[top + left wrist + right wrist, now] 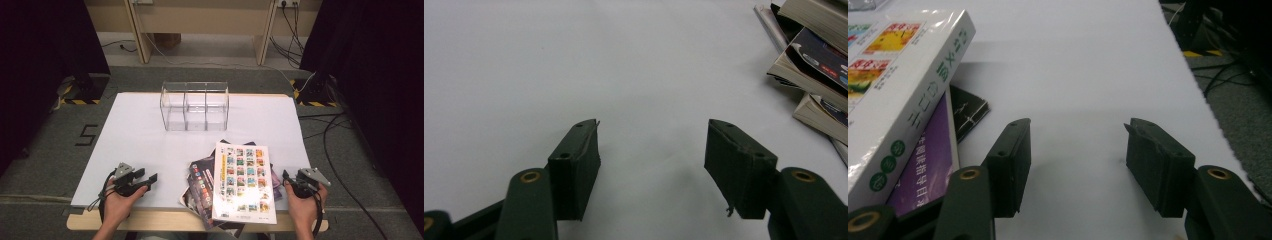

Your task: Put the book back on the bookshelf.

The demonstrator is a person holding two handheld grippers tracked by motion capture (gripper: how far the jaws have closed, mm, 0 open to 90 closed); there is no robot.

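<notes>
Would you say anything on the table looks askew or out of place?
Yes: the books lie in a loose, fanned pile at the table's near edge, each turned a different way. The clear organizer stands straight behind them.

Left gripper [142, 180], right gripper [290, 181]: fingers apart.

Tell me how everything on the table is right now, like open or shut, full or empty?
left gripper: open, holding nothing.
right gripper: open, holding nothing.
clear box: upright, its three compartments empty.
white book: closed, lying flat on top of the pile.
books underneath: closed, fanned out crookedly.
</notes>
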